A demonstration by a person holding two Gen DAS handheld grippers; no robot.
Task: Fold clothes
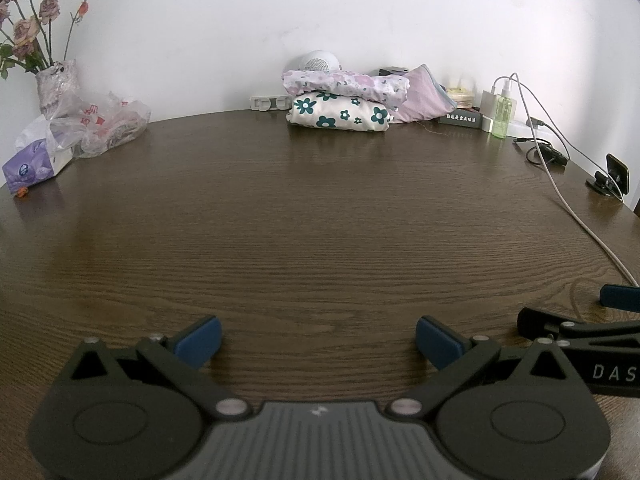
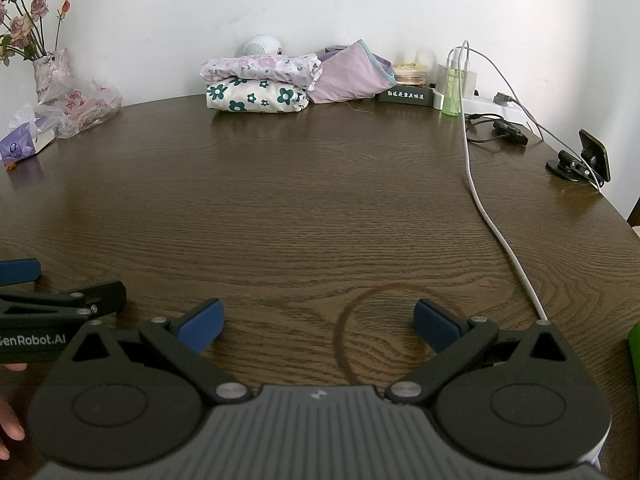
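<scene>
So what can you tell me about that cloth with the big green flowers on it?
The cream cloth with dark green flowers is folded into a soft, puffy bundle. It lies flat at the far edge of the wooden table, near the white wall. A folded cloth with purple flowers sits right on top of it, and a plain pink cloth leans against its right end. Neither gripper touches it.

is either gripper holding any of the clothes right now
No. The left gripper and right gripper are both open over bare table; the folded clothes sit untouched at the far edge.
</scene>
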